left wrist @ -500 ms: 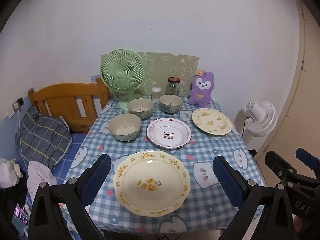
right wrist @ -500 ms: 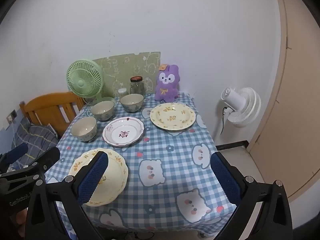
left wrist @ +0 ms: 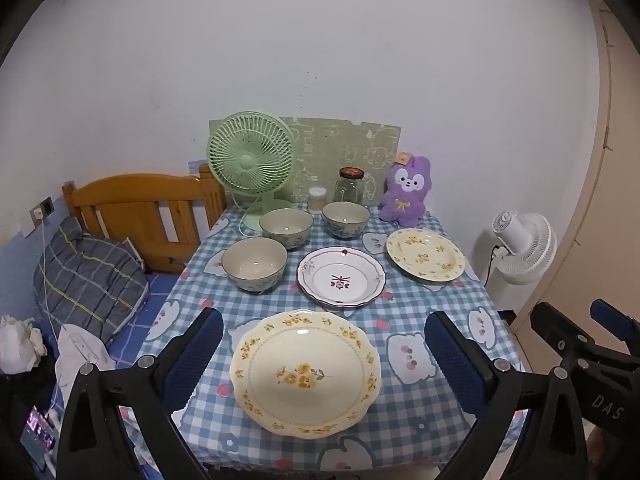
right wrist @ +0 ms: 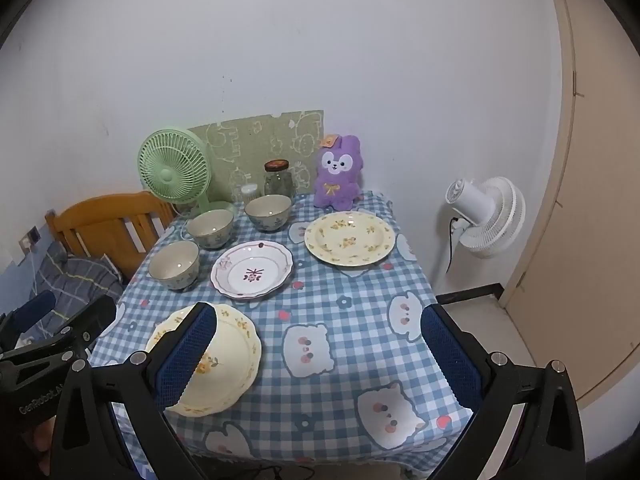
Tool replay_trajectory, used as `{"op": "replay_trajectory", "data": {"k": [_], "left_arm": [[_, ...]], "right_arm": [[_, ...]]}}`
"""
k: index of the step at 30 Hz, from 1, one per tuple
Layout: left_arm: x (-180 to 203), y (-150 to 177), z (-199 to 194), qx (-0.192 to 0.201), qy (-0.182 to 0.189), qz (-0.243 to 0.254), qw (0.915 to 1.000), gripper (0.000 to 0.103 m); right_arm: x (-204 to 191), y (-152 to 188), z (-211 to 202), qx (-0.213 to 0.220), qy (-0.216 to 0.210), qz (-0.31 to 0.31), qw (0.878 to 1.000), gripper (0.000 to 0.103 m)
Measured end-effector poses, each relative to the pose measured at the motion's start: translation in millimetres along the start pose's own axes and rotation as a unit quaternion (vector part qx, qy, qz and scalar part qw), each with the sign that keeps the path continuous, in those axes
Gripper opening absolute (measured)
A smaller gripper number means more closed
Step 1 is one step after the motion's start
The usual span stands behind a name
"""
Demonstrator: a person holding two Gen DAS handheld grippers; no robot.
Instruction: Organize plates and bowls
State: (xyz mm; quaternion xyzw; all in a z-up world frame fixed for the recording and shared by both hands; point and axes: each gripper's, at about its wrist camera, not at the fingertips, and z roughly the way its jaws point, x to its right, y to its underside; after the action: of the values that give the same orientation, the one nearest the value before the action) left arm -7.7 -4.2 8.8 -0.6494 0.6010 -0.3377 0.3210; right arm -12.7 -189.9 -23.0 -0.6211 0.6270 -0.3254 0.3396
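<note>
A large yellow-flower plate lies at the table's near edge; it also shows in the right wrist view. A white plate with a maroon motif lies mid-table. A second yellow-flower plate lies at the far right. Three bowls stand at the left and back. My left gripper is open and empty above the near plate. My right gripper is open and empty over the tablecloth, right of that plate.
A green fan, a glass jar, a small white container and a purple plush stand along the back. A wooden bed frame is to the left, a white floor fan to the right.
</note>
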Motion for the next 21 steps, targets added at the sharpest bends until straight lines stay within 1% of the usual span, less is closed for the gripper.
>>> {"op": "replay_trajectory", "data": {"k": [5,13,21], "left_arm": [[-0.9,4.8,1.5,0.004,-0.006,-0.002,1.0,0.102],[-3.0,3.0,-3.9,0.011,-0.005,0.006,0.9999,0.102],[-3.4,3.7,-5.7,0.01,-0.002,0.009,0.9999,0.101]], "right_arm": [[1.0,6.2,0.7,0.003,-0.001,0.001,1.0,0.103],[-5.5,4.1,-2.3,0.01,-0.009,-0.008,1.0,0.103],[-7.4,4.2,-5.3,0.014,-0.005,-0.011,1.0,0.103]]}}
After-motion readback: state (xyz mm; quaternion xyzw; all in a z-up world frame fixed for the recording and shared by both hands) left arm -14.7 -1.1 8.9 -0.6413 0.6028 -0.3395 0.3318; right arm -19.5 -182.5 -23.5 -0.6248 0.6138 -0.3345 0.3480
